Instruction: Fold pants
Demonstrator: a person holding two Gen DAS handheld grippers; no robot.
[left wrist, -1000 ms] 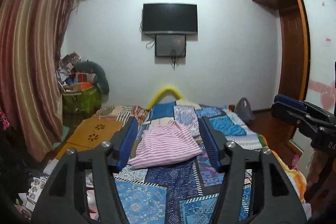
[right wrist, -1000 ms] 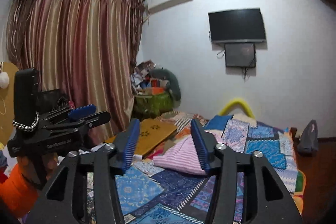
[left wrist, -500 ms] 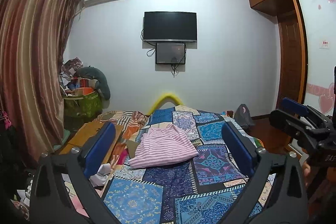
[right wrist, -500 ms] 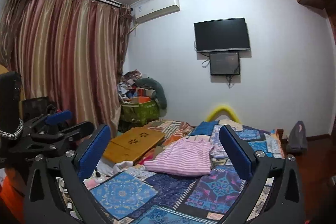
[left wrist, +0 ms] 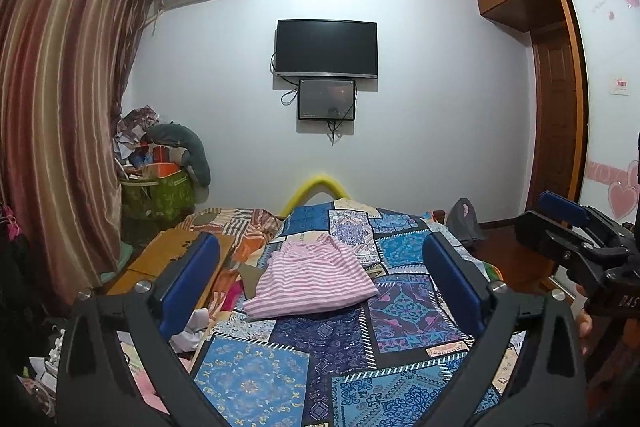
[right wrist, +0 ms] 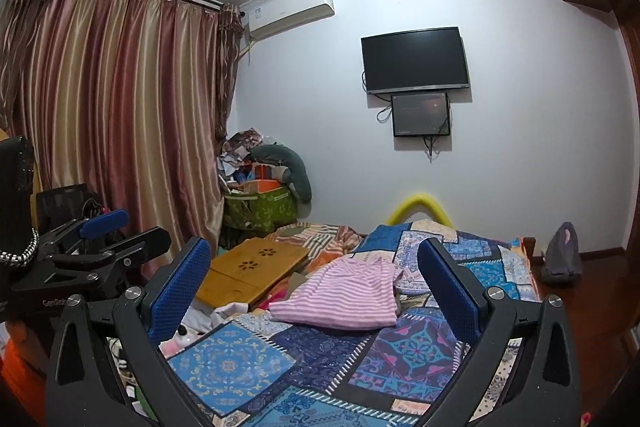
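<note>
Hovering nearest, above the foot of the bed, left gripper [left wrist: 320,283] and right gripper [right wrist: 314,287], each with blue-padded jaws spread wide and nothing between them. Beyond them, patchwork quilt [left wrist: 404,315] in blue and purple covering the bed; on it, about midway up and toward its left edge, pink-and-white striped pants [left wrist: 314,279], lying in a flat folded stack, well apart from both grippers. Further off: wooden lap table [right wrist: 252,273] at the bed's left edge, green storage box [right wrist: 262,211] heaped with clutter by the striped curtain [right wrist: 120,119], and a wall-mounted television [left wrist: 326,47] on the far wall.
</note>
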